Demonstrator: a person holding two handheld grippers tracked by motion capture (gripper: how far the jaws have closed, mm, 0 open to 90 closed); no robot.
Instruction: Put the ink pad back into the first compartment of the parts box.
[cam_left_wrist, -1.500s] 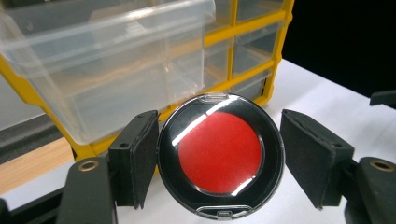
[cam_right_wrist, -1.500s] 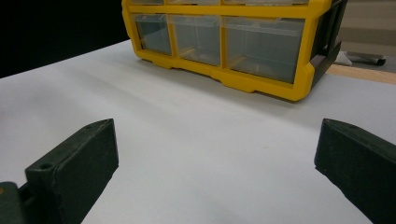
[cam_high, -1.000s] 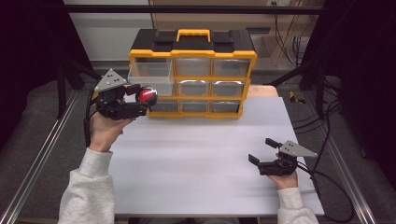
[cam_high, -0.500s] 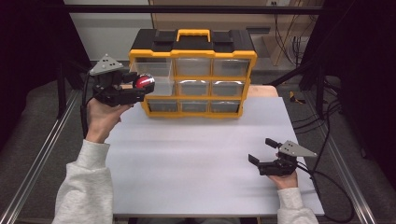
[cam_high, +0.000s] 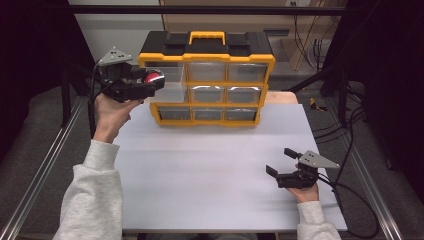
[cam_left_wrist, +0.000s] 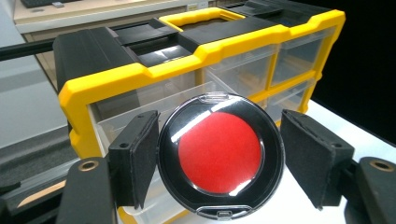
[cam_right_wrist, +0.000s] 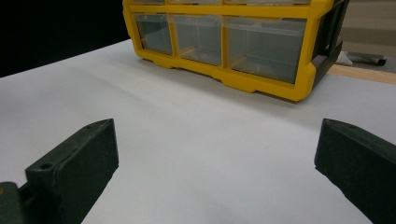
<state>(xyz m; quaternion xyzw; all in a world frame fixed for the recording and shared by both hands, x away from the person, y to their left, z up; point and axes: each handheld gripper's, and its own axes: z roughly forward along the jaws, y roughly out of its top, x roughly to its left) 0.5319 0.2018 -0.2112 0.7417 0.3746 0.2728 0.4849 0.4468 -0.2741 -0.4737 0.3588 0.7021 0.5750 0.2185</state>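
A round black compact with a red centre (cam_left_wrist: 219, 154) sits between the pads of my left gripper (cam_left_wrist: 219, 125), which is shut on it. In the high view the left gripper (cam_high: 151, 81) holds the compact (cam_high: 154, 77) in the air at the left end of the yellow-and-black drawer organizer (cam_high: 207, 56). It hangs just over a clear drawer (cam_high: 172, 93) that is pulled out of the left column. My right gripper (cam_high: 280, 161) rests open on the white table (cam_high: 200, 170) at the front right, with nothing between its jaws (cam_right_wrist: 217, 140).
The organizer (cam_right_wrist: 261, 79) stands at the back of the table with its other clear drawers pushed in. Cables trail off the right edge (cam_high: 350, 195). Metal rails run along both sides of the table.
My left gripper has risen and moved towards the organizer's upper left with the compact still in it. The right gripper has not moved.
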